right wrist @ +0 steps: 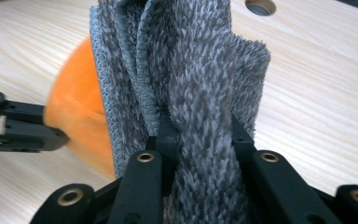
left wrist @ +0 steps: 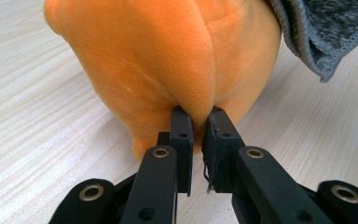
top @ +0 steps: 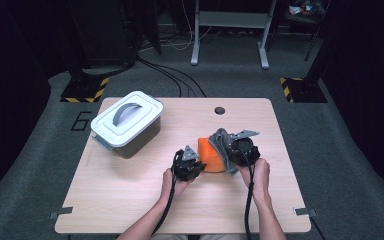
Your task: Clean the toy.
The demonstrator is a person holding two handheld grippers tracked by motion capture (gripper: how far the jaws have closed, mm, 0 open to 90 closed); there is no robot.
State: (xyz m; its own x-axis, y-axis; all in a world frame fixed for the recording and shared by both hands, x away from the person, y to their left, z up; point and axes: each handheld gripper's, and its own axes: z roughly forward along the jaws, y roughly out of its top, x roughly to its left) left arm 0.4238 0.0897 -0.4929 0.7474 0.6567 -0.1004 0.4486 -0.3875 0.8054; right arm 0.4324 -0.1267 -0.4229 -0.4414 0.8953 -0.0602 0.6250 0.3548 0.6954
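An orange plush piece (top: 211, 158) sits in the middle of the wooden table (top: 130, 195). A grey knitted cloth (top: 221, 142) lies over its right side. My left gripper (top: 194, 165) is at the plush's left edge, its jaws shut on a fold of the orange plush (left wrist: 177, 60). My right gripper (top: 232, 147) is shut on a bunched fold of the grey cloth (right wrist: 200, 93), which rises between its fingers (right wrist: 168, 135). In the right gripper view the orange plush (right wrist: 81, 116) shows behind the cloth, with the left gripper's jaws at its left edge.
A grey box with a white lid and handle (top: 126, 121) stands at the table's back left. A round hole (top: 220, 110) sits near the far edge. Cables run across the floor behind the table, with a metal stand beyond.
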